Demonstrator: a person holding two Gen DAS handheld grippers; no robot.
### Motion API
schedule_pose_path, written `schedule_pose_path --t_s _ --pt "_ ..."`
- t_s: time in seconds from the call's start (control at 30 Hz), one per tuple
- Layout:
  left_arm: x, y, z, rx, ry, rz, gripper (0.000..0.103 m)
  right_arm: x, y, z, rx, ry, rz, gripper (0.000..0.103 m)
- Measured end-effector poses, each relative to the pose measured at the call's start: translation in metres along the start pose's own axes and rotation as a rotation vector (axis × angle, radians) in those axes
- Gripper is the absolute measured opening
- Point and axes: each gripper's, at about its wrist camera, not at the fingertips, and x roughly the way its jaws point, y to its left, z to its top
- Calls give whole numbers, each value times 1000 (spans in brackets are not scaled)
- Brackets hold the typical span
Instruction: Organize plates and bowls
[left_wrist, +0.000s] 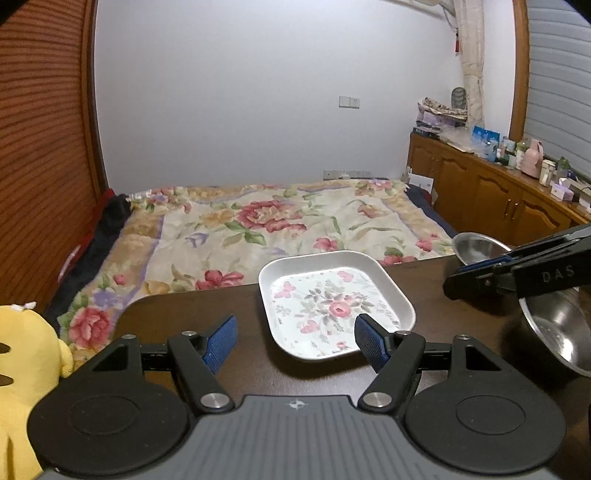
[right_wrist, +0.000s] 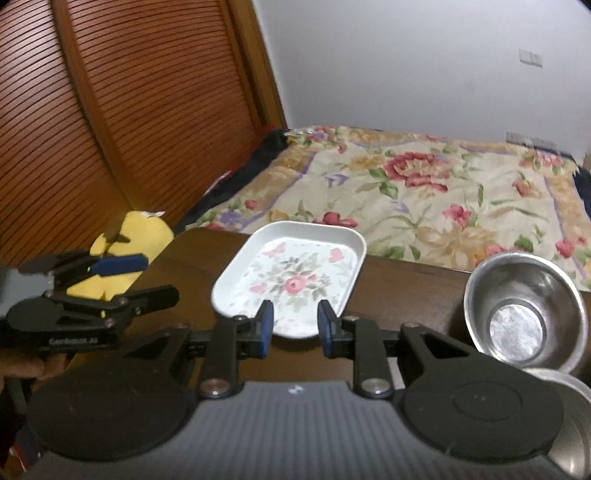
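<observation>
Bowl's (right_wrist: 524, 314) inside: right wrist only.

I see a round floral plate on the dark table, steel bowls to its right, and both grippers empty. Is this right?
One detail is wrong: the floral plate is not round but rectangular with rounded corners, as the right wrist view shows clearly. The rest holds: it lies on the dark table, a steel bowl stands to its right, and the left gripper and right gripper are both open and empty.
</observation>
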Motion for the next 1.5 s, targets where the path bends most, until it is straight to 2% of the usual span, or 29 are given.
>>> schedule_pose_path --t_s 0.1,0.33,0.37,0.47,0.67,0.7,0.73,0.83,0.97,1.07,1.13,1.2,1.5 --pt "16 5 2 -8 14 1 73 15 -9 5 56 15 -2 27" --pt "48 15 6 -52 50 -15 68 43 -21 13 74 58 -58 30" --pt "51 16 6 -54 53 -16 67 46 -24 14 77 66 -64 32" --pt "61 19 5 -68 70 -27 62 54 -30 15 95 89 -68 48" --pt "74 25 2 -92 98 -38 53 62 -31 14 88 121 -70 48" --pt "76 25 2 -94 101 -38 52 65 -31 16 83 128 -69 45" --pt "77 27 1 -98 104 -39 52 66 -30 16 79 135 -63 37" --pt "79 28 -1 -105 112 -42 48 70 -32 16 92 159 -40 24" --pt "81 28 -3 -108 114 -37 43 69 -30 17 87 164 -44 20" --pt "82 27 -5 -111 119 -36 38 71 -30 17 71 181 -60 12" --pt "83 27 -6 -111 121 -34 36 71 -31 18 65 185 -63 12" --pt "84 28 -8 -109 129 -33 29 72 -31 18 59 187 -67 12" --pt "85 27 -8 -99 137 -33 17 78 -28 18 37 206 -57 10"
